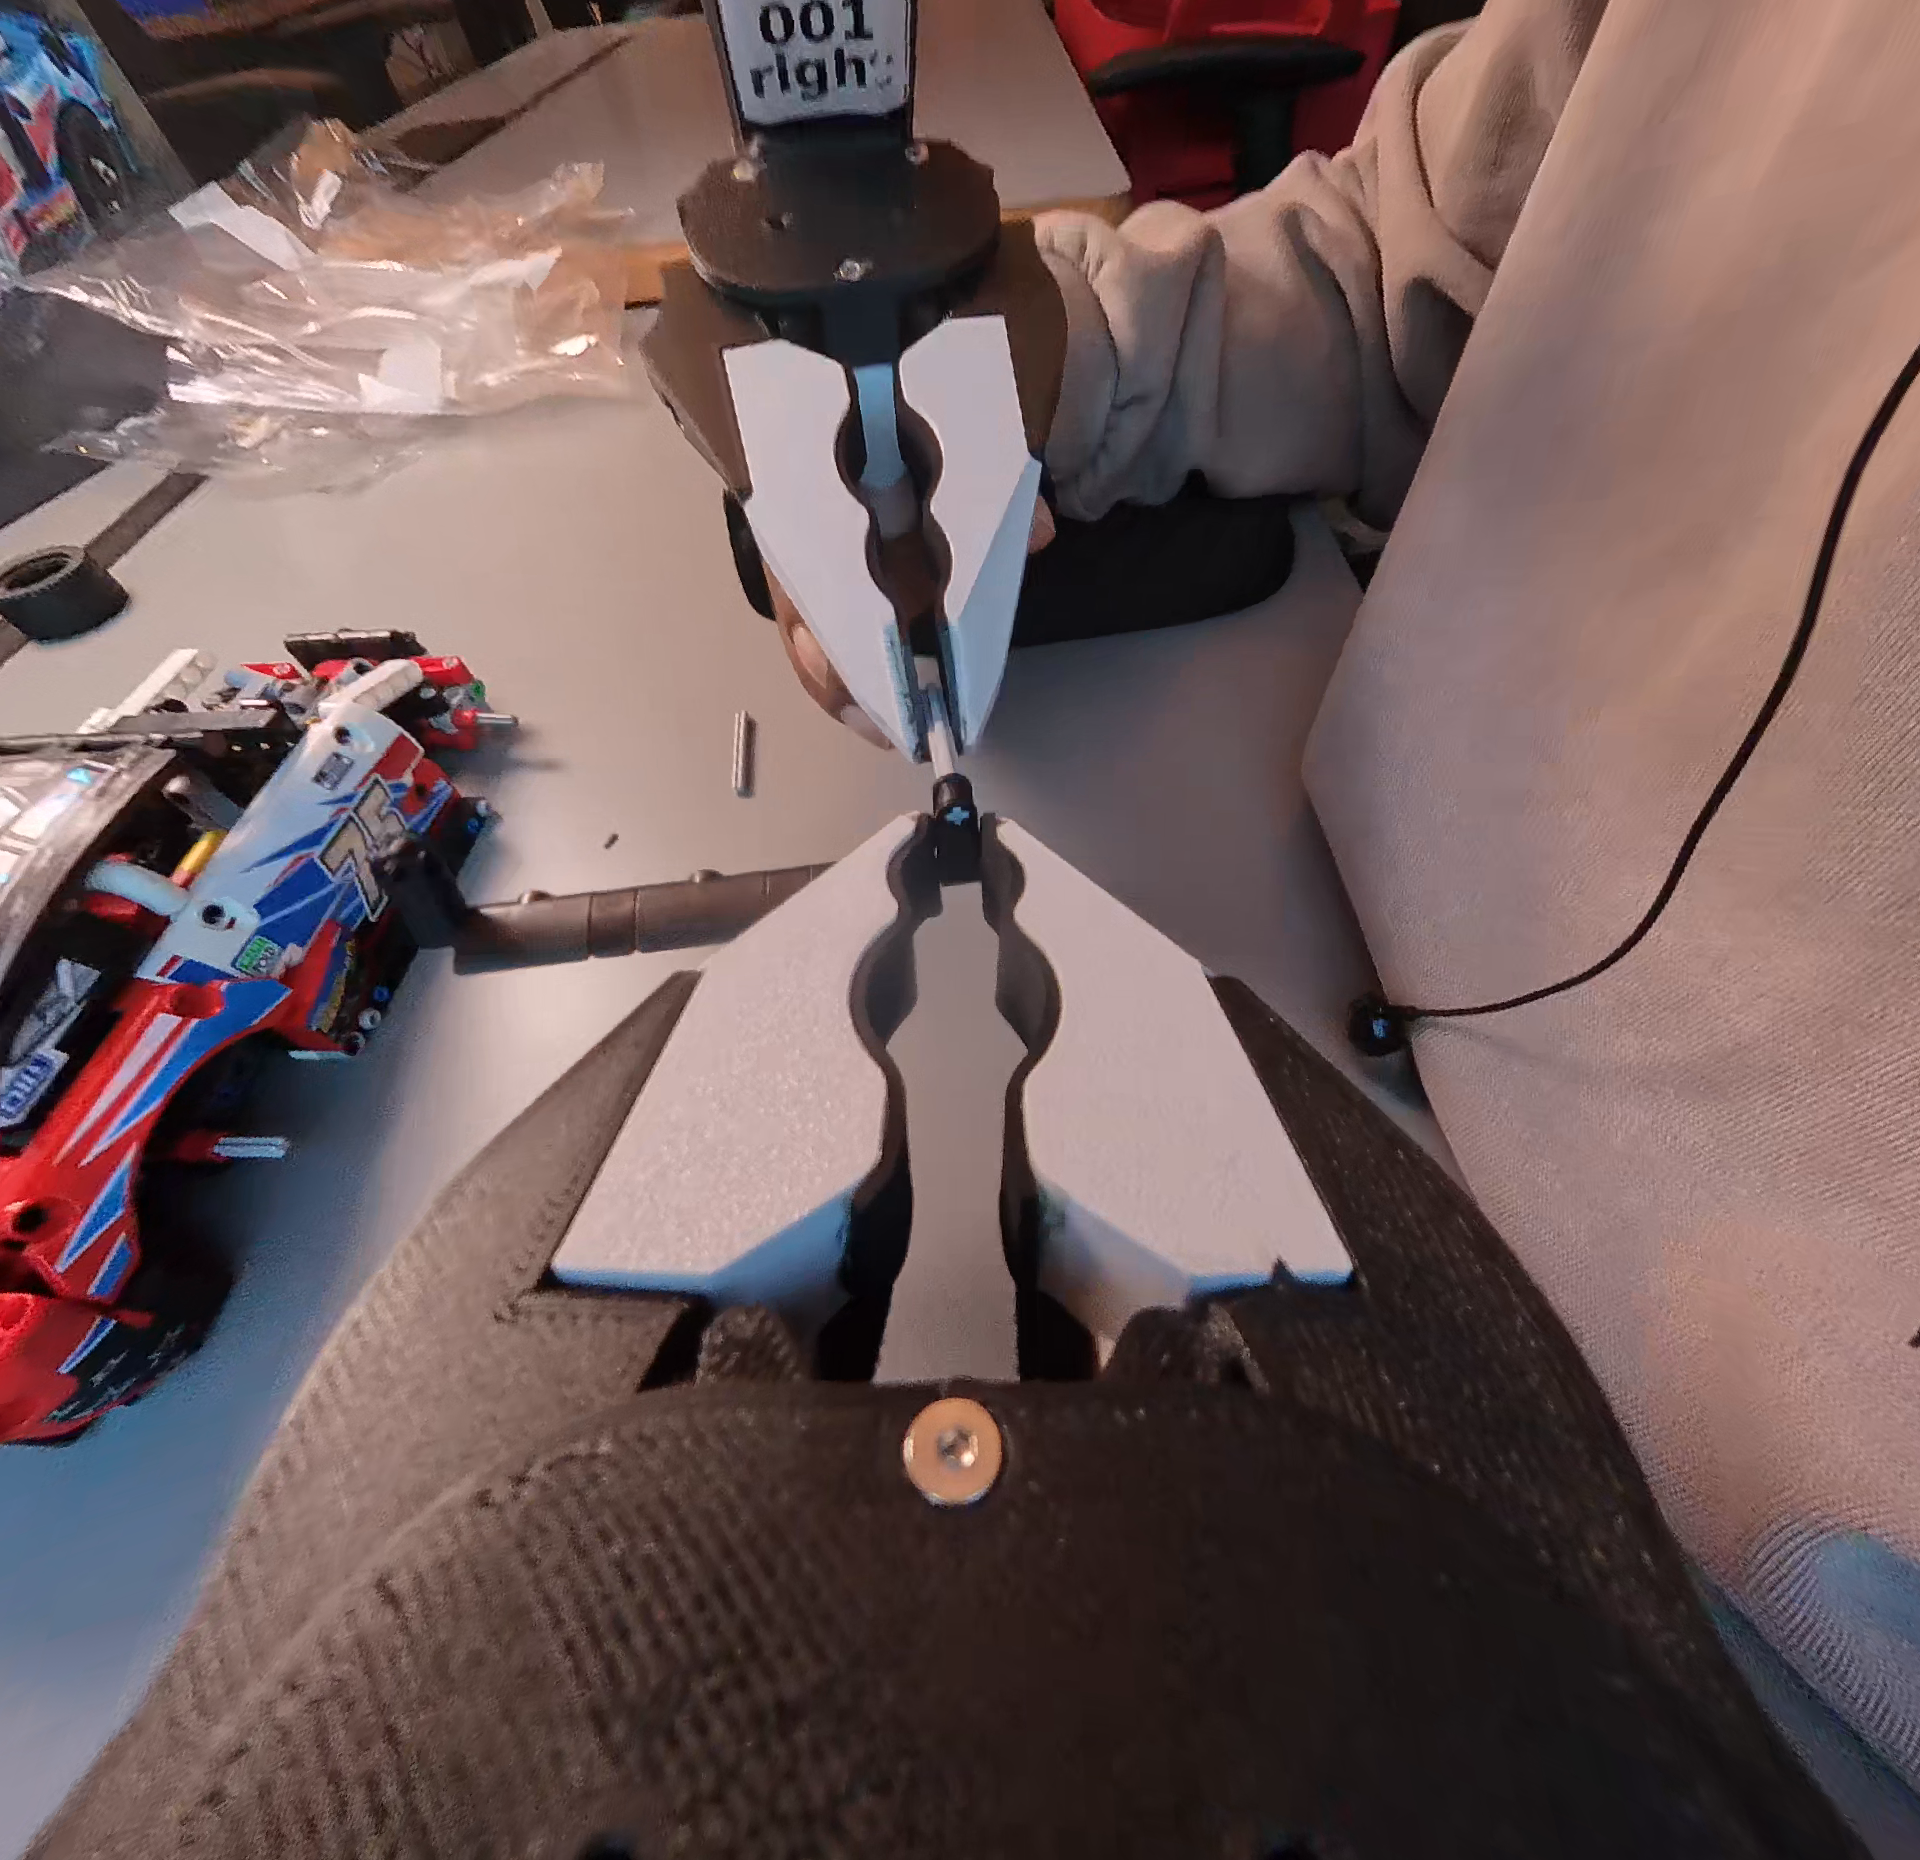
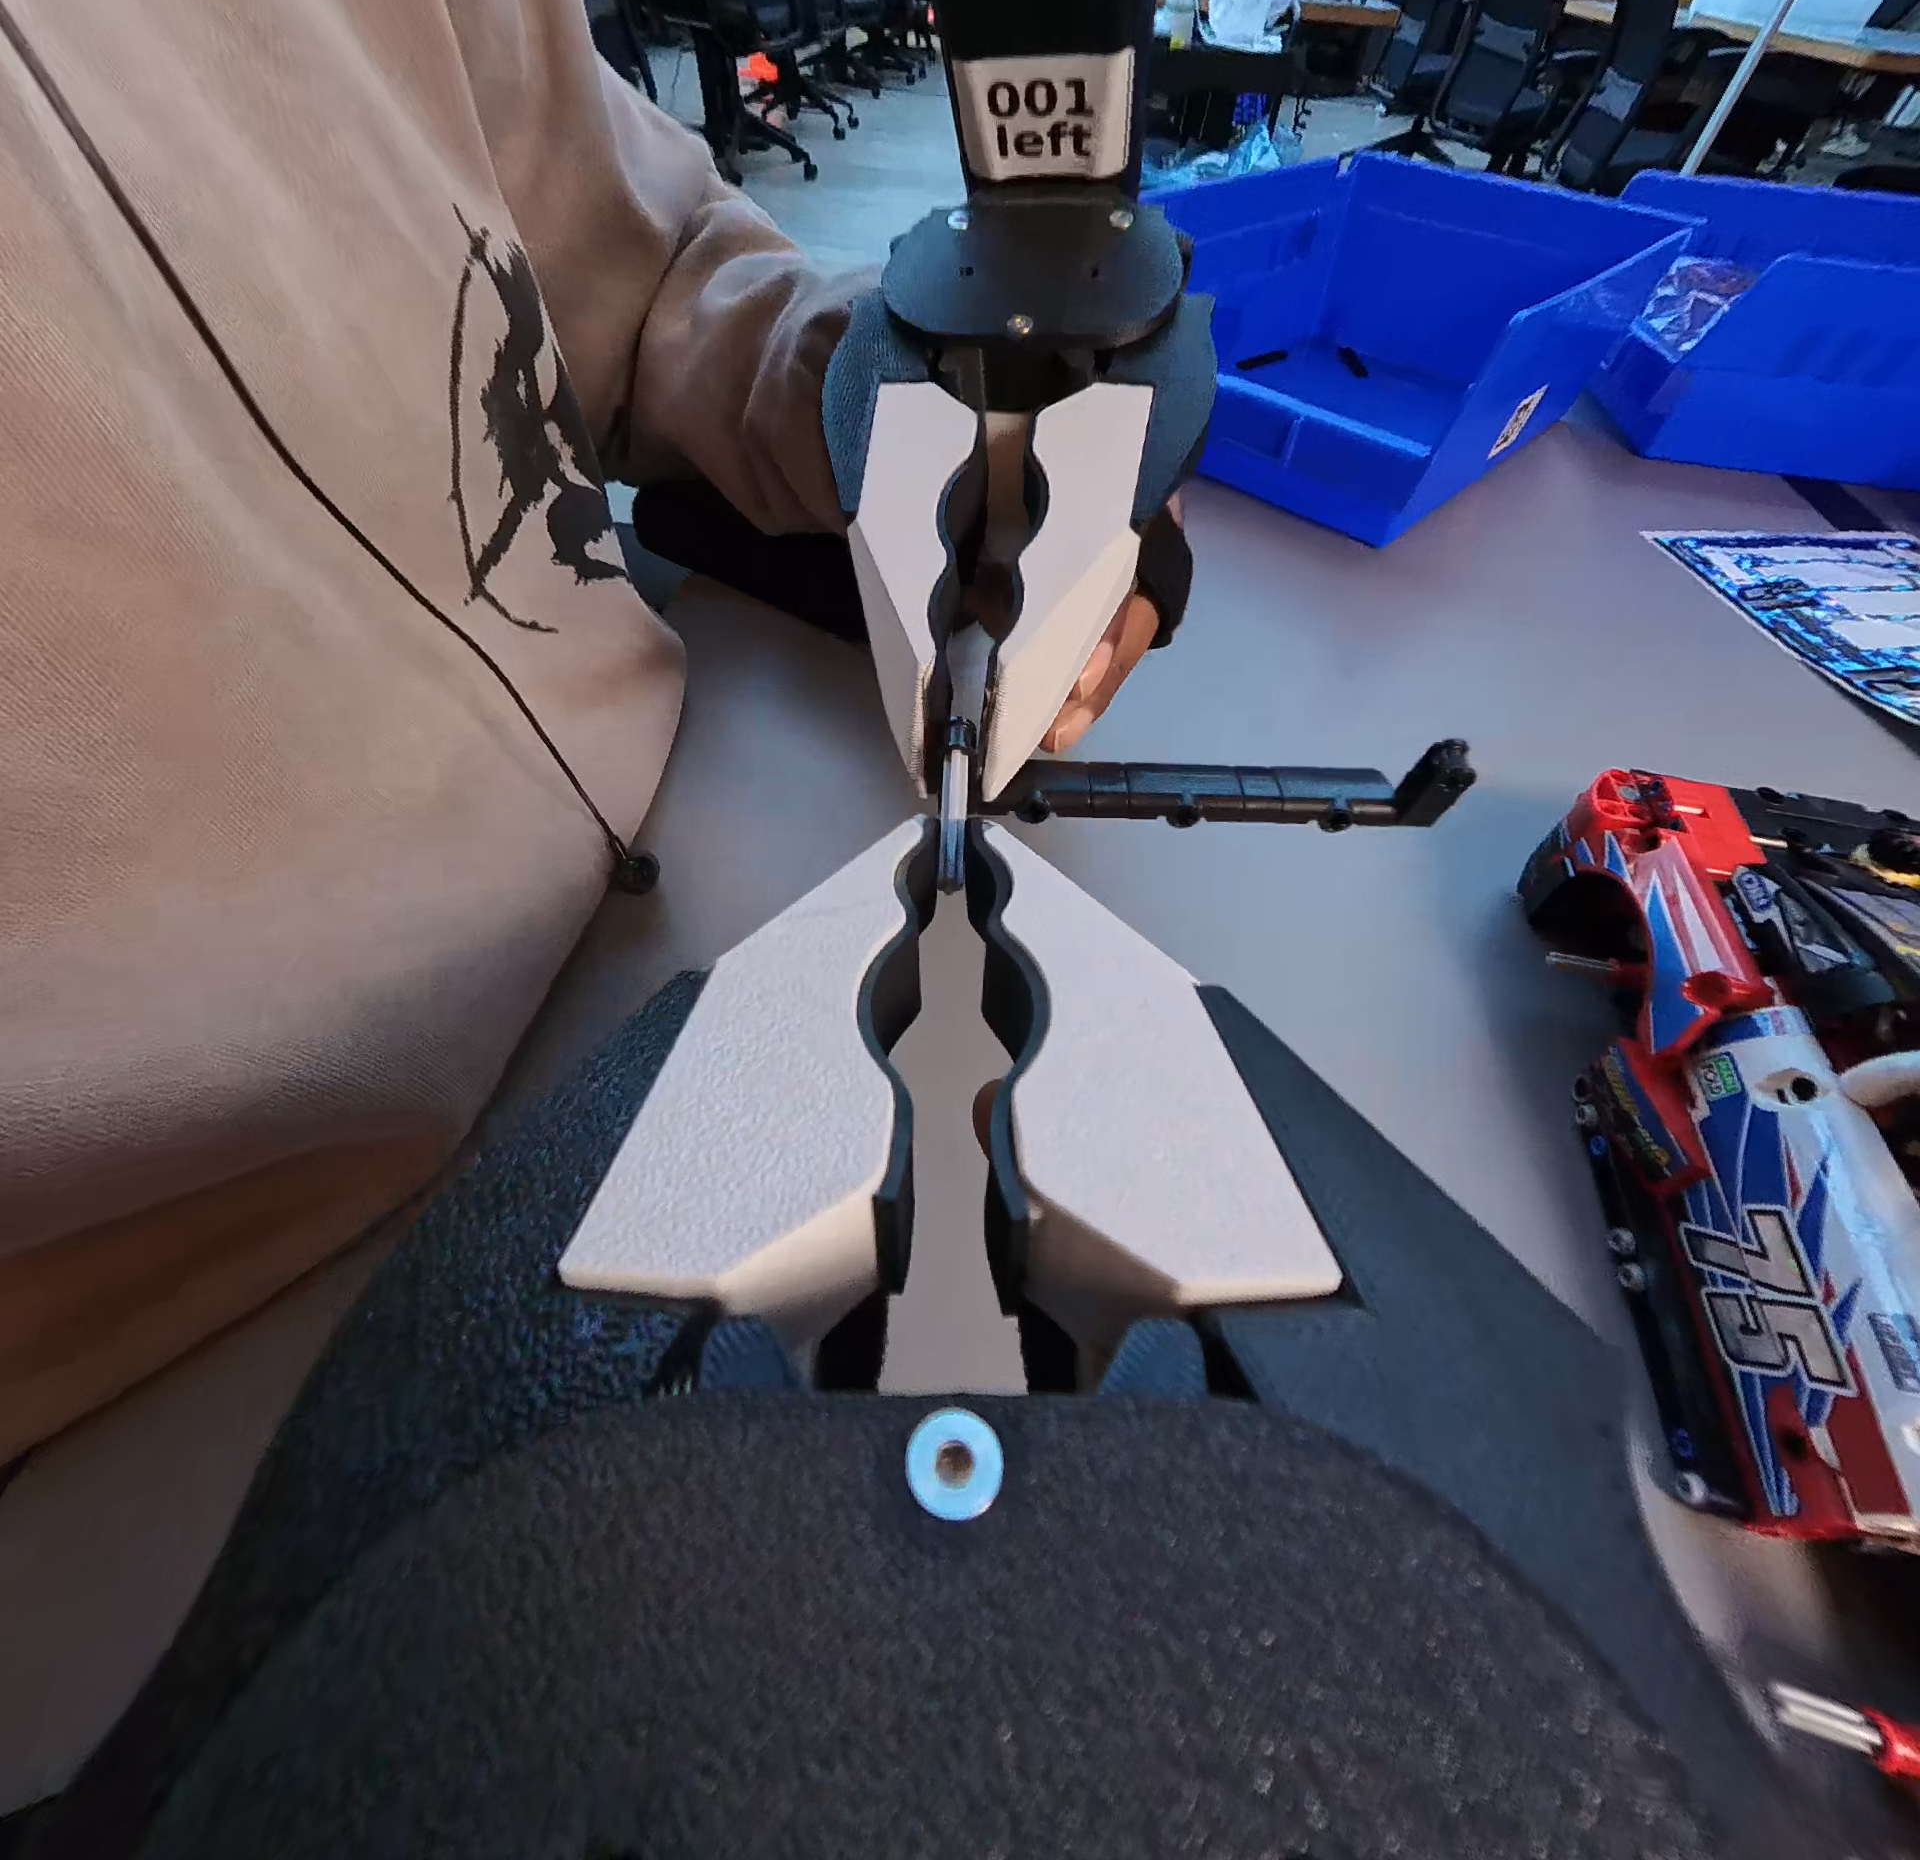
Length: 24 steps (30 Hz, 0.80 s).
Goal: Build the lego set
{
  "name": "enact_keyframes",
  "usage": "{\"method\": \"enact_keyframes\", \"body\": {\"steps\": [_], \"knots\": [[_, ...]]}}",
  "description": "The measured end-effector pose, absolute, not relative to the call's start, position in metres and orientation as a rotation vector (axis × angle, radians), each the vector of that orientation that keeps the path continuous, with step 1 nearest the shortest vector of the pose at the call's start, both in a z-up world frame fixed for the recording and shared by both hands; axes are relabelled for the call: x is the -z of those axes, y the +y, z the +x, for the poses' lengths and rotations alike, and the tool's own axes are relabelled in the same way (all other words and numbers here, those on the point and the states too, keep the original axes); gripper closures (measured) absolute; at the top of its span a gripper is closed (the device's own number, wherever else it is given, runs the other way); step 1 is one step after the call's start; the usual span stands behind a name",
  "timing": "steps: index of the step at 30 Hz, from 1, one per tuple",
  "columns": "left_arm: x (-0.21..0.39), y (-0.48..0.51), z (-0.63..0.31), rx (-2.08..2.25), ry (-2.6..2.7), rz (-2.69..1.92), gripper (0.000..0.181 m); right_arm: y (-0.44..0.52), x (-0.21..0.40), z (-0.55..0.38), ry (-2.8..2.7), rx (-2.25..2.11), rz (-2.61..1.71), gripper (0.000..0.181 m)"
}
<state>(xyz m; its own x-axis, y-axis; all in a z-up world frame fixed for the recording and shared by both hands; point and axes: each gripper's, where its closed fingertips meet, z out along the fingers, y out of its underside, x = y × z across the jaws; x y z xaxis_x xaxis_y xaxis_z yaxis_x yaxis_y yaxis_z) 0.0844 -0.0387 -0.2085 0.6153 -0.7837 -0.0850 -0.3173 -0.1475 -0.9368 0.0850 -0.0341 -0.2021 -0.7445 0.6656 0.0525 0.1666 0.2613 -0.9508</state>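
1. Left wrist view: the left gripper (image 1: 954,842) is clamped on a small black connector (image 1: 954,834), held at the very tips with its end exposed, apparently so an axle can enter.
2. Directly ahead, tip to tip, the right gripper (image 1: 940,735) is clamped on a thin grey axle (image 1: 943,756), whose end meets the connector; the parts look aligned for pressing together.
3. To the left, the partly built red, white and blue car (image 1: 208,979) lies on the table (image 1: 582,563); a long black beam assembly (image 1: 644,911) lies between car and tips.
4. Right wrist view: the right gripper (image 2: 951,854) pinches the axle (image 2: 954,823), leaving its far end free.
5. The left gripper (image 2: 956,761) faces it, closed on the connector (image 2: 958,738).
6. The car (image 2: 1714,1135) rests to the right, blue bins (image 2: 1455,376) beyond.
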Motion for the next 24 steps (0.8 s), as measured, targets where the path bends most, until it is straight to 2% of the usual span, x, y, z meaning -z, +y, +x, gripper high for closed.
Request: {"method": "enact_keyframes", "body": {"steps": [6,14,24], "knots": [[0.244,-0.041,0.089,0.465,1.008,-1.853,0.174,-0.037,0.232,0.087,-2.243,-1.35,-0.774,0.179],[0.259,-0.037,0.084,0.423,0.99,-1.955,0.174,-0.032,0.247,0.083,-2.306,-1.248,-0.835,0.179],[0.276,-0.031,0.075,0.464,0.845,-2.106,0.175,-0.021,0.26,0.075,-2.329,-1.128,-0.919,0.17]]}}
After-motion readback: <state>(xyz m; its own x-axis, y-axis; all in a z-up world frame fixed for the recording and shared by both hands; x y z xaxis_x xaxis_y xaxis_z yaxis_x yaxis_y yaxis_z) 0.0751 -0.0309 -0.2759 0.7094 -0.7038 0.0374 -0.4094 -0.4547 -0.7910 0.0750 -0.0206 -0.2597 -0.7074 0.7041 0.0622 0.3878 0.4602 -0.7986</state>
